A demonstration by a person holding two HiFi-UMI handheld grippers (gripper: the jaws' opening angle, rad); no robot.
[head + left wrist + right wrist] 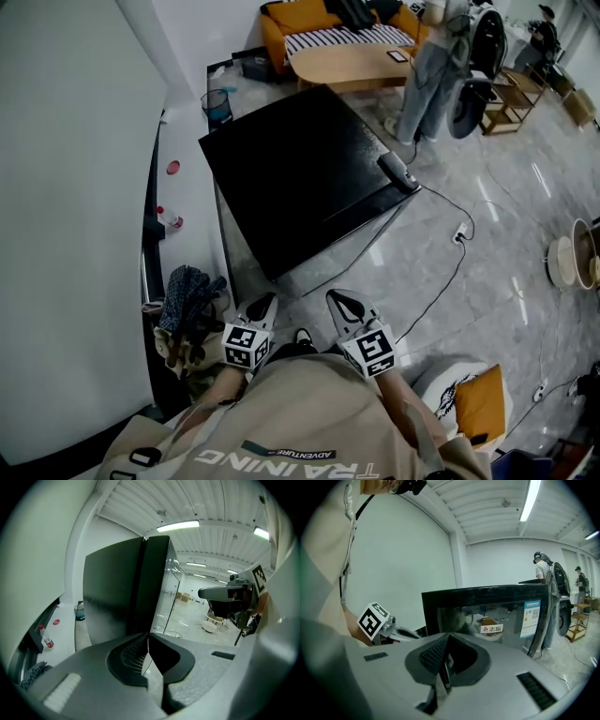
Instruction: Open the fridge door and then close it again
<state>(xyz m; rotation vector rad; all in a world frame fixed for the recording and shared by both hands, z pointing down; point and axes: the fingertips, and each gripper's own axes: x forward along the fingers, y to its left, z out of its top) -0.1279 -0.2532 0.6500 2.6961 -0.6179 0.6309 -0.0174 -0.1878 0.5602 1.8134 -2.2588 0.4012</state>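
Note:
The black fridge [300, 178] stands just ahead of me, its glass door on the side facing me and closed. My left gripper [265, 300] and right gripper [337, 300] hang side by side close to my chest, short of the door and touching nothing. In the left gripper view the jaws of the left gripper [148, 637] meet, empty, in line with the fridge's front corner [149, 588]. The right gripper [449, 637] is likewise shut and empty, aimed at the glass door [497, 616], which carries stickers.
A dark handheld device [398, 172] lies on the fridge top's right corner. A cable [441, 281] and power strip [459, 234] cross the floor at right. A person [431, 66] stands by a wooden table [347, 64]. A shelf [183, 187] with a bottle [171, 220] runs along the left; a dark cloth [187, 295] lies near it.

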